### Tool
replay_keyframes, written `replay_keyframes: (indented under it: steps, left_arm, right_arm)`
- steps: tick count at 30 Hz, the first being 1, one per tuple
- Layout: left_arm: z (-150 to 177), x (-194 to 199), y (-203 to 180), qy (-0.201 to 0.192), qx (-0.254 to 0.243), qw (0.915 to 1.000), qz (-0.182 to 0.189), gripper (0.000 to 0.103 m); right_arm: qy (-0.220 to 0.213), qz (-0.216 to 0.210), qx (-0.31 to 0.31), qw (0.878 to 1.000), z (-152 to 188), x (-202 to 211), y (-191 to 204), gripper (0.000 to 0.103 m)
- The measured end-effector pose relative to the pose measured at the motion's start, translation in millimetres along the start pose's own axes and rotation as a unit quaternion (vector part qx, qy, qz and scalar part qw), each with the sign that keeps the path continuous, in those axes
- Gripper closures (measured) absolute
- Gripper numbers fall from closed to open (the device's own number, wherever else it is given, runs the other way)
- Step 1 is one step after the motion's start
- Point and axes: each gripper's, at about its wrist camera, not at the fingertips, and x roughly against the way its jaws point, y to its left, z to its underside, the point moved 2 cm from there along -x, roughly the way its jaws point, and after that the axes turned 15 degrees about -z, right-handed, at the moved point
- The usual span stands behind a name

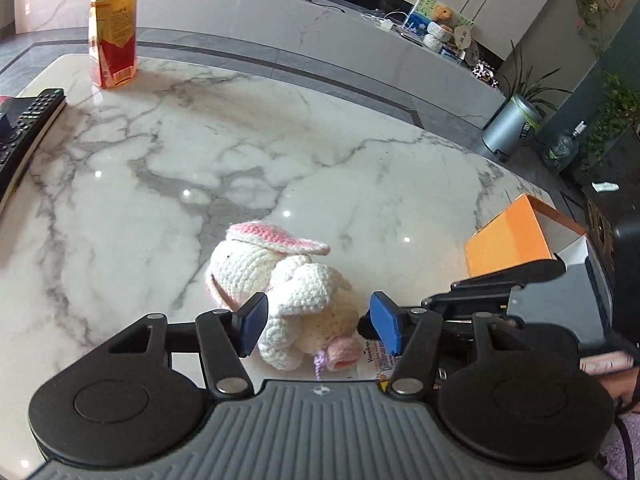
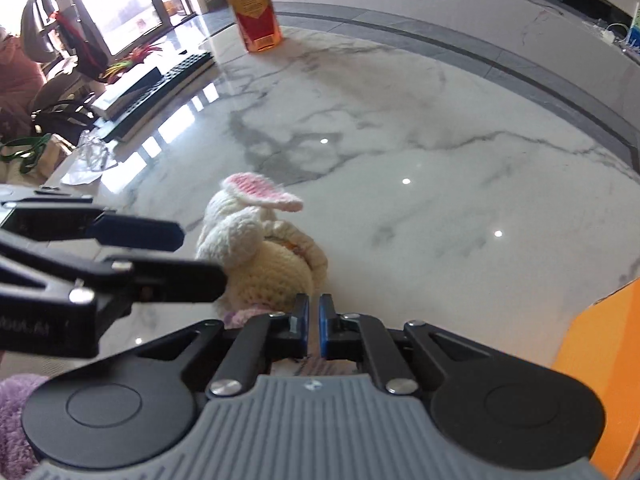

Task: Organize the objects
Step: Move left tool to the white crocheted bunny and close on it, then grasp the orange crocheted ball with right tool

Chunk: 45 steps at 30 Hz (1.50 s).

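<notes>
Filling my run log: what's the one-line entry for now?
left claw: open around crochet bunny | right claw: shut, empty | bottle: upright

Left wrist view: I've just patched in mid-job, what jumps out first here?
A crocheted white bunny with pink-lined ears lies on its side on the marble table, right between the blue pads of the open left claw. Far back on the left stands an orange-labelled drink bottle. An orange box sits at the table's right edge, and the right claw beside the bunny is nearly closed.
</notes>
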Motion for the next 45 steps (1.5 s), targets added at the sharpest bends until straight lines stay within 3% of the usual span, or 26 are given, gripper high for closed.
replay_keyframes:
  steps: [4, 9, 17, 22, 27, 30, 36, 41, 43, 45]
  left_arm:
    - [-2, -1, 0, 0.003, -0.002, 0.9993, -0.039, 0.032]
    - [-6, -13, -16, 0.024, -0.007, 0.9969, -0.075, 0.025]
    - [-10, -43, -27, 0.066, -0.002, 0.9905, -0.12, 0.023]
    - [-7, -53, -23, 0.087, 0.013, 0.9913, -0.098, 0.025]
    - [-3, -46, -24, 0.072, 0.001, 0.994, -0.082, 0.033]
    - [6, -38, -23, 0.074, 0.005, 0.9951, -0.065, 0.035]
    - [16, -2, -32, 0.025, -0.017, 0.999, -0.033, 0.036]
    - [16, 18, -38, 0.005, -0.036, 0.9992, -0.013, 0.036]
    - [15, 20, -39, 0.002, -0.041, 0.9991, -0.011, 0.036]
    - [16, 21, -41, 0.001, -0.046, 0.9989, -0.007, 0.035]
  right_arm:
    - [0.013, -0.002, 0.03, 0.999, 5, -5, 18, 0.098]
    - [0.028, 0.077, 0.023, 0.996, 3, 8, 3, 0.098]
    - [0.044, 0.116, 0.017, 0.992, 8, 41, -25, 0.096]
    - [0.07, 0.118, 0.032, 0.99, 13, 48, -30, 0.095]
    - [0.135, 0.092, 0.077, 0.984, 21, 54, -19, 0.095]
    - [0.194, 0.074, 0.097, 0.973, 28, 55, -12, 0.088]
    - [0.289, 0.081, 0.151, 0.942, 47, 46, -9, 0.074]
    - [0.323, 0.08, 0.175, 0.927, 54, 32, -14, 0.071]
    - [0.325, 0.084, 0.189, 0.923, 54, 29, -15, 0.063]
    - [0.328, 0.084, 0.192, 0.921, 54, 26, -18, 0.064]
